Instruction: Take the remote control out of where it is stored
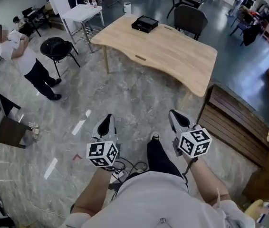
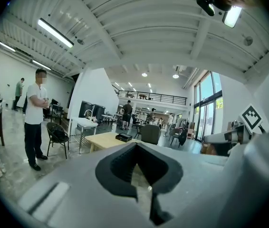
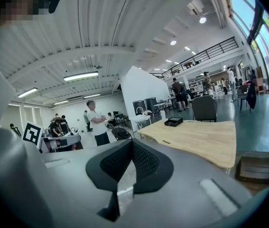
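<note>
No remote control shows in any view. A flat black box (image 1: pixel 144 23) lies at the far end of a light wooden table (image 1: pixel 172 56); it also appears as the black box (image 2: pixel 123 137) in the left gripper view and the black box (image 3: pixel 173 121) in the right gripper view. My left gripper (image 1: pixel 107 120) and right gripper (image 1: pixel 176 115) hang side by side over the floor, well short of the table. Both are shut with nothing between the jaws, as the left gripper (image 2: pixel 137 172) and right gripper (image 3: pixel 127 170) show in their own views.
A person in a white shirt (image 1: pixel 23 56) stands at the left beside a black chair (image 1: pixel 57 49). A grey chair (image 1: pixel 190 19) sits behind the table, and a white table (image 1: pixel 81 13) is at the back left. A dark wooden bench (image 1: pixel 234 122) stands at the right.
</note>
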